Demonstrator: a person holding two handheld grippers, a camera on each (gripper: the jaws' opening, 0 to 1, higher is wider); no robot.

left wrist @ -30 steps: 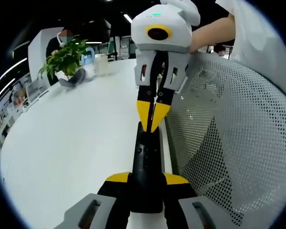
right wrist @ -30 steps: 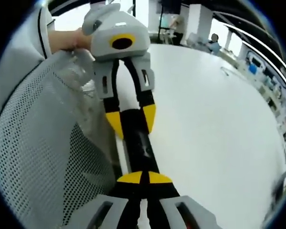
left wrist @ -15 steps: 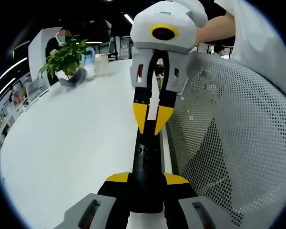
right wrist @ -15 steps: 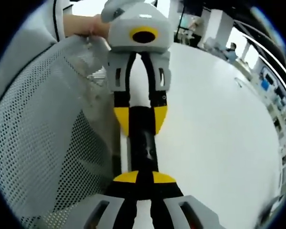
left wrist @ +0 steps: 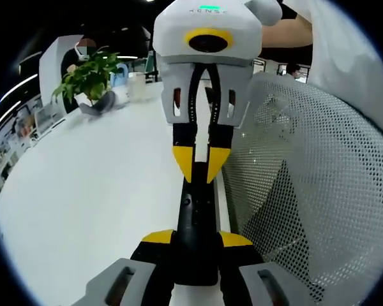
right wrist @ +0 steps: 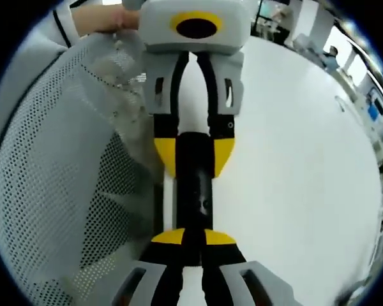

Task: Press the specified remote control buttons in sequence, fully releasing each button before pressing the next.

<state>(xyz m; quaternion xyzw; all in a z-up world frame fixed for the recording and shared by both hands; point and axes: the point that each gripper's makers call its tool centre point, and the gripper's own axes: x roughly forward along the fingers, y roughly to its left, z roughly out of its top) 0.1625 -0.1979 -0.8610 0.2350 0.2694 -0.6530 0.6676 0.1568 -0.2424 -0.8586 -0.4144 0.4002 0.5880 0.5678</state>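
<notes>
A black remote control [left wrist: 195, 220] sticks forward from my left gripper [left wrist: 196, 239], whose yellow-tipped jaws are shut on its near end. My right gripper [left wrist: 200, 178] comes down from the top of the left gripper view. Its tips sit over the remote's far end with a narrow gap between them, and I cannot tell whether they touch it. In the right gripper view the remote control [right wrist: 195, 191] runs from my right gripper [right wrist: 193, 237] up to the left gripper [right wrist: 195, 156], which clamps it from both sides.
A white mesh chair back [left wrist: 306, 191] stands close beside the remote, and it also appears as the chair back [right wrist: 64, 166] in the right gripper view. The white table [left wrist: 96, 185] spreads out on the other side. A potted plant [left wrist: 89, 76] stands far back. A person's arm [left wrist: 287, 35] holds the right gripper.
The right gripper has come closer to the left one along the remote. Its tips, pressed together a second ago, now stand slightly apart. The left gripper's hold is unchanged.
</notes>
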